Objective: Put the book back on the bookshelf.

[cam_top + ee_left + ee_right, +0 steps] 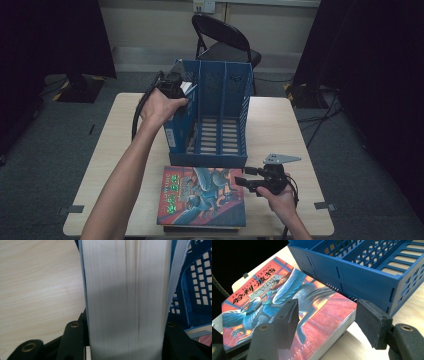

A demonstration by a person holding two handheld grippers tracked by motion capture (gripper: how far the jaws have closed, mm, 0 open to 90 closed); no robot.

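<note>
A blue three-slot file rack [225,85] stands mid-table. A thick book with a blue cover [180,117] stands upright in its left slot. My left gripper [172,87] is at that book's top, shut on it. In the left gripper view the pale page edge [125,300] spans the whole gap between the jaws of the left gripper [125,327], with the rack's grid wall [197,290] to the right. A colourful illustrated book [202,197] lies flat before the rack. My right gripper [241,176] is open at its right edge. Its pads [372,322] sit apart over the flat book's corner [262,295], near the rack's front wall [362,277].
The light wooden table [280,125] has bare surface right and left of the rack. A black folding chair [225,40] stands behind the table. The flat book reaches almost to the table's near edge.
</note>
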